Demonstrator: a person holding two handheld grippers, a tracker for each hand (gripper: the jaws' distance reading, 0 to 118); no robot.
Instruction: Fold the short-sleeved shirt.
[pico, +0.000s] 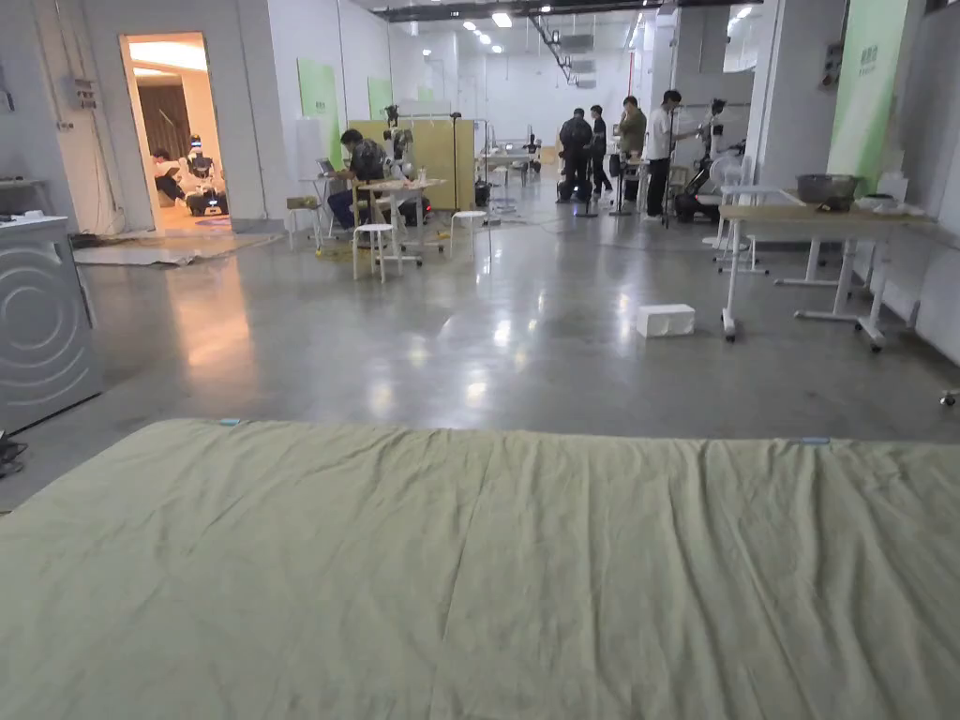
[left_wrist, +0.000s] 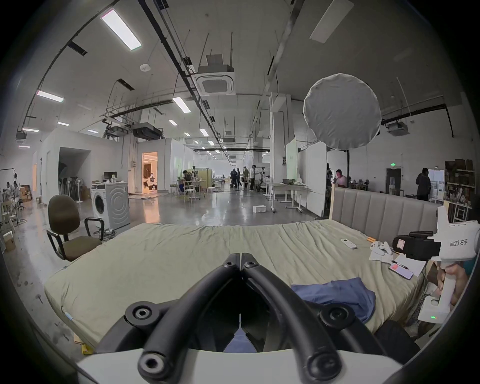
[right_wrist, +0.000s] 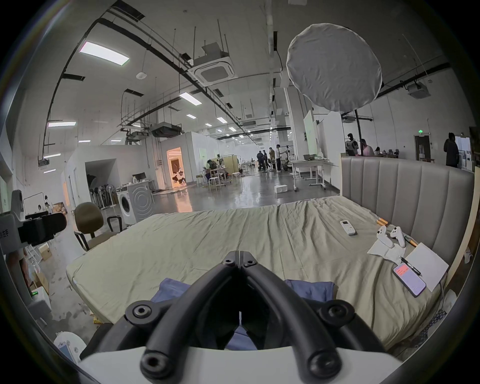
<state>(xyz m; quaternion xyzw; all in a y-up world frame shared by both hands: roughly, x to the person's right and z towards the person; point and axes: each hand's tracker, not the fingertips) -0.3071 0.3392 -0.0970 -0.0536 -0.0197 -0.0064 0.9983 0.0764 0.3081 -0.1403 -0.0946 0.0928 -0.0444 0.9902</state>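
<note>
Your shirt (left_wrist: 337, 293) lies on the bed (left_wrist: 181, 259) at its near edge. To its right, by the headboard (right_wrist: 405, 187), lie a phone (right_wrist: 409, 279), a game controller (right_wrist: 391, 235) and, farther off, a remote (right_wrist: 347, 227).

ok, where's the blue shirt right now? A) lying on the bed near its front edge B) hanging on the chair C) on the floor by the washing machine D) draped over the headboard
A: the blue shirt lies crumpled on the green sheet of the bed, just beyond the shut left gripper; the right gripper is held above it too.
</note>
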